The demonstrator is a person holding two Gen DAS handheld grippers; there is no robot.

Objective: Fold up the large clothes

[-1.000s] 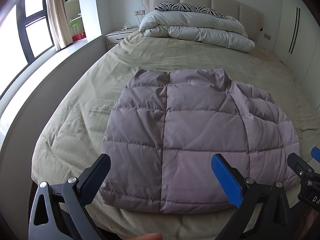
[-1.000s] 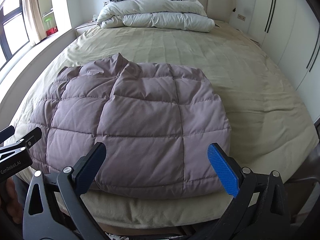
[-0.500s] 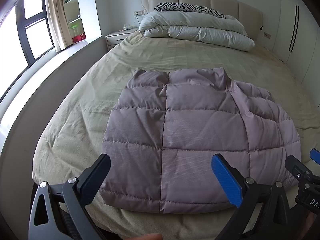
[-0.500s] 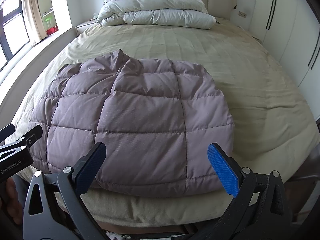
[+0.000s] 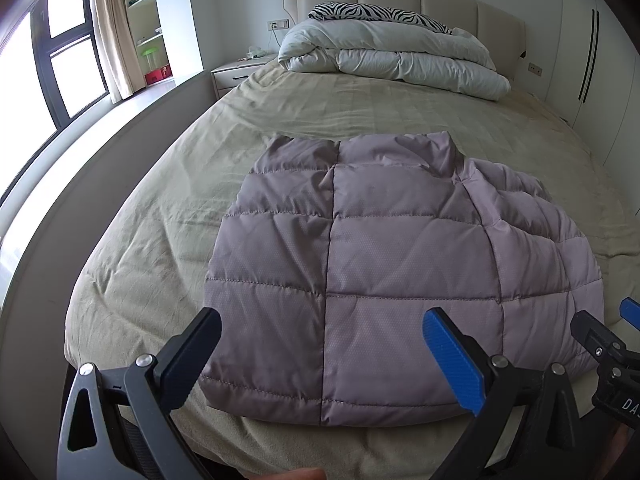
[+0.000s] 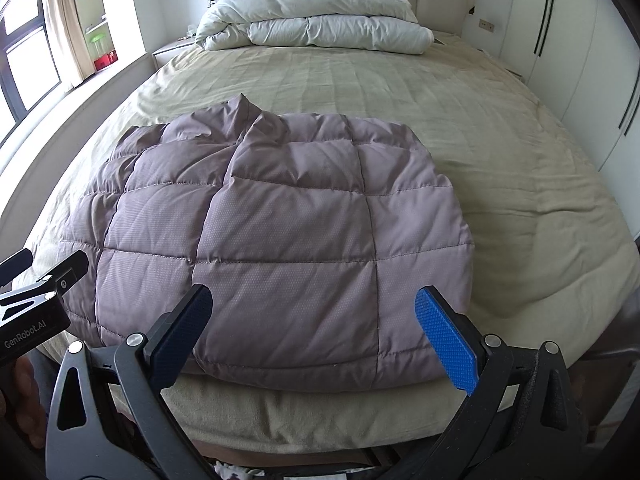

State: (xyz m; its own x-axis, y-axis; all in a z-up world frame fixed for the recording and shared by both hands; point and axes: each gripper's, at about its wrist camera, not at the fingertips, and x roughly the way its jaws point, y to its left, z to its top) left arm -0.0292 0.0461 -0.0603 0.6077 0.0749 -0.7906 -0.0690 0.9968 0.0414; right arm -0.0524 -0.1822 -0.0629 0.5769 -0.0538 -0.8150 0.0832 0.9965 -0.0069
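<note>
A mauve quilted puffer jacket (image 5: 384, 256) lies flat on the near end of the bed, folded into a broad rectangle, collar toward the headboard. It also shows in the right wrist view (image 6: 280, 232). My left gripper (image 5: 320, 356) is open and empty, held just above the jacket's near hem. My right gripper (image 6: 316, 336) is open and empty, over the hem on the jacket's right half. The right gripper (image 5: 604, 332) shows at the right edge of the left wrist view; the left gripper (image 6: 44, 276) shows at the left edge of the right wrist view.
The bed has a beige sheet (image 5: 360, 112). A rolled white duvet (image 6: 316, 28) and a zebra pillow (image 5: 372, 10) lie at the headboard. A nightstand (image 5: 236, 74), window and low ledge stand on the left; white wardrobes (image 6: 580, 40) on the right.
Both grippers stay open near the hem. The right wrist view has shifted slightly forward and down toward the jacket. The jacket has not moved.
</note>
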